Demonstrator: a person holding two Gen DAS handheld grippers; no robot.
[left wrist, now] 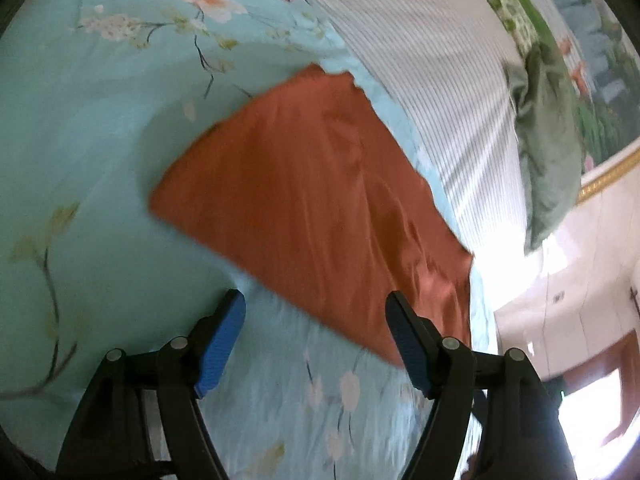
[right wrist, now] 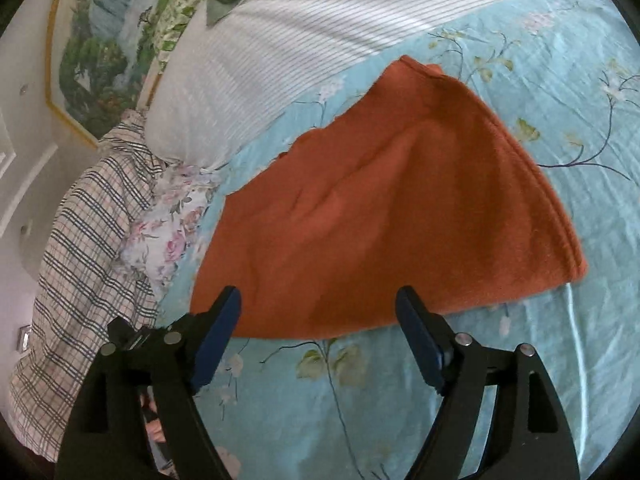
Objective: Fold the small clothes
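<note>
Lying flat on the floral turquoise bedsheet (right wrist: 500, 380), the rust-orange cloth (right wrist: 380, 216) fills the middle of the right wrist view, its stitched hem running down the right side to a corner at mid-right. Right gripper (right wrist: 318, 300) is spread wide with nothing between the blue pads (right wrist: 218, 340); the cloth's near edge runs across just behind the tips, the left tip overlapping the fabric in the frame, though contact cannot be judged. Left gripper (left wrist: 316, 304) is likewise released, blue pads (left wrist: 222, 344) well apart and empty. In the left wrist view the same rust-orange cloth (left wrist: 320, 204) sits in the centre and stretches toward the lower right, its near edge passing diagonally between the two fingers; the right-hand finger overlaps the fabric's lower corner, the left-hand finger sits over bare bedsheet (left wrist: 80, 160). This view is motion-blurred, so fine wrinkles are uncertain. A white striped quilt (right wrist: 304, 40) lies beyond the cloth along the top of the right wrist view, and a plaid garment (right wrist: 80, 260) is heaped at the left edge beside a pink floral fabric (right wrist: 172, 232). A green garment (left wrist: 548, 144) lies at the upper right of the left wrist view, below a framed landscape painting (right wrist: 100, 40) on the wall.
</note>
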